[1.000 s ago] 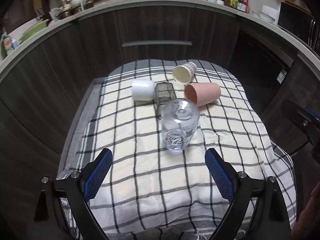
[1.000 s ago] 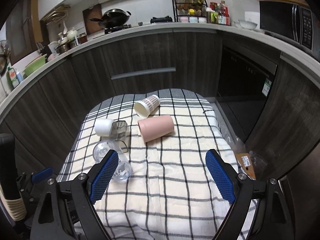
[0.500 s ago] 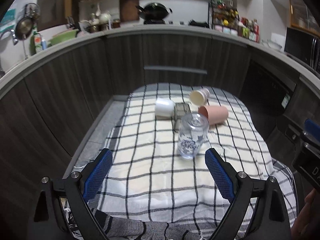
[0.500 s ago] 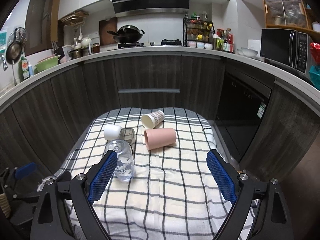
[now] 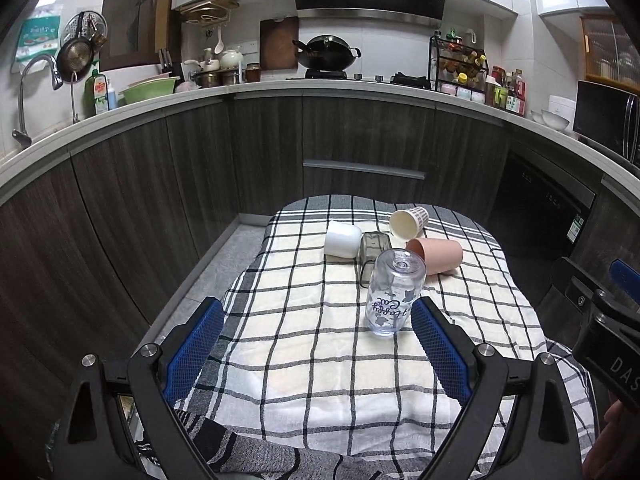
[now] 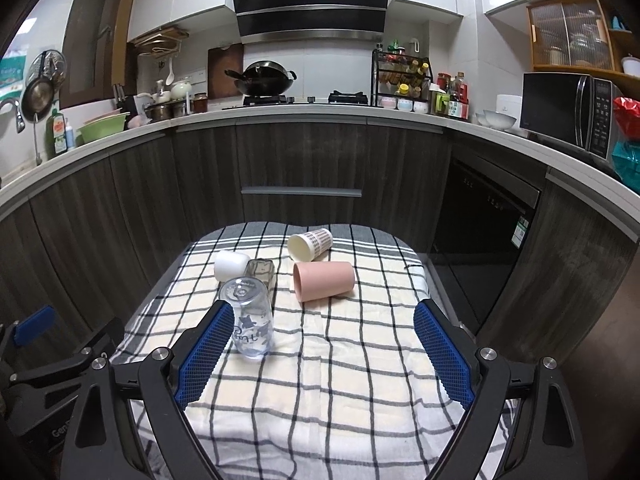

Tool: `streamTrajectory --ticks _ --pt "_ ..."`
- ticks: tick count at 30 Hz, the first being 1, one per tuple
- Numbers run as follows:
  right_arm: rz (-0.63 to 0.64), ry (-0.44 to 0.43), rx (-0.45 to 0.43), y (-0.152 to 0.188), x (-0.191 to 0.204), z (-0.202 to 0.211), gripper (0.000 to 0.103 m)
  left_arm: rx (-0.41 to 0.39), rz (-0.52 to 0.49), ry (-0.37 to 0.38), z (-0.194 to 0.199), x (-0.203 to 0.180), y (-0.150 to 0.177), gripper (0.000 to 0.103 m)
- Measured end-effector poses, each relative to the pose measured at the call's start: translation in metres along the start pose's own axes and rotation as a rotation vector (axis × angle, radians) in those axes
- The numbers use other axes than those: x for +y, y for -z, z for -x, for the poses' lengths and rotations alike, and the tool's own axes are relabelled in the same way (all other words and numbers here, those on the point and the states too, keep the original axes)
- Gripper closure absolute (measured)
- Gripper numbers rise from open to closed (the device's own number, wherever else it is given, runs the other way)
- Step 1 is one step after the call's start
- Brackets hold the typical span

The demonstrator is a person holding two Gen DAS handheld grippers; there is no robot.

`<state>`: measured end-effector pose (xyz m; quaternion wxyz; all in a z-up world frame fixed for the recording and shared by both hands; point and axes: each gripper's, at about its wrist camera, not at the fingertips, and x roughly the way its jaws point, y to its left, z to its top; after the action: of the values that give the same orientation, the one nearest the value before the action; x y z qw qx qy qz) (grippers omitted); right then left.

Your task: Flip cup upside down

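The clear glass stands base-up on the checked cloth, nearest of five cups. Both tongs, left and right, gape empty; keep them clear of it.

The smoky grey square glass tumbler is lying half hidden behind the clear glass cup with printed lettering, so its mouth is not showing. The lettering is reading upside down and staying too small to make out fully. The checked cloth is covering the surface, hiding what it is. The right hand-held gripper is being cut off by the left view's edge, its fingertips out of frame there.
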<state>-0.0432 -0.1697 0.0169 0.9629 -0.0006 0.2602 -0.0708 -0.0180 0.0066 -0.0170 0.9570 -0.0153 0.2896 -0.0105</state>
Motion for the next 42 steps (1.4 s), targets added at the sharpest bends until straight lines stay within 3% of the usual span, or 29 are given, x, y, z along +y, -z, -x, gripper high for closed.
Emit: streamTrajectory --ticks 42 --pt "-0.016 -0.007 0.013 0.0017 -0.0064 -0.0034 0.011 -0.009 -0.011 0.002 0.004 -0.005 0.0014 0.007"
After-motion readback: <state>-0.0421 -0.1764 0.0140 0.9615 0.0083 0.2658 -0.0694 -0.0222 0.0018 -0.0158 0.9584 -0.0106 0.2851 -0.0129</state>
